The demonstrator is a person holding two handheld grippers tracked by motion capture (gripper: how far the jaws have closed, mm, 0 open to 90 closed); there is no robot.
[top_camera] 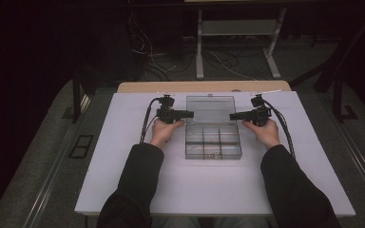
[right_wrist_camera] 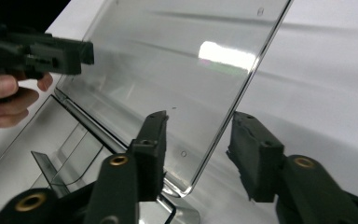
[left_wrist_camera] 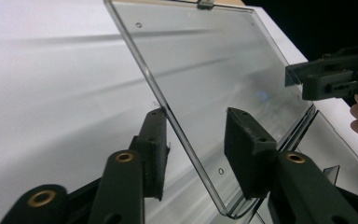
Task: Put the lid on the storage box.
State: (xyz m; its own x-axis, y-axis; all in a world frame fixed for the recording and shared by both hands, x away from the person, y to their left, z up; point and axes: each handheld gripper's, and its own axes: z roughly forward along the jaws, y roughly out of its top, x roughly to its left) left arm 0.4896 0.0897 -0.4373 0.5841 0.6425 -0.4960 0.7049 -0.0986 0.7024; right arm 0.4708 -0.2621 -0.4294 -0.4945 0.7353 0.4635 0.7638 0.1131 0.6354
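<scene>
**Clear box lid stands open with a gripper at each side edge**

The white surface (top_camera: 123, 180) carries one thing at its middle: a clear plastic compartment box (top_camera: 213, 141), its base flat and its lid (top_camera: 210, 109) raised at the far side, at 12 o'clock from the base. Small metal bits lie in a near compartment; what they are is too small to tell.

The left gripper (top_camera: 188, 114) comes in from 9 o'clock of the lid, the right gripper (top_camera: 234, 116) from 3 o'clock, each pointing inward at a side edge near the hinge.

In the left gripper view the lid (left_wrist_camera: 214, 79) edge runs between the two fingers (left_wrist_camera: 247, 154), which stand spread on either side of the pane with visible gaps, not pressing it. The right gripper view shows the same: the lid (right_wrist_camera: 177, 65) edge passes between spread fingers (right_wrist_camera: 151, 149), clear of both pads.

Judged from its look, the lid is light, thin, stiff and smooth, so likely slippery under hard pads and liable to crack or flex if squeezed hard. The hinge (right_wrist_camera: 93, 126) looks slight. The best hold seems to be flat on the pane just inside each side edge, low near the hinge end, both sides moved evenly so the lid does not twist.
</scene>
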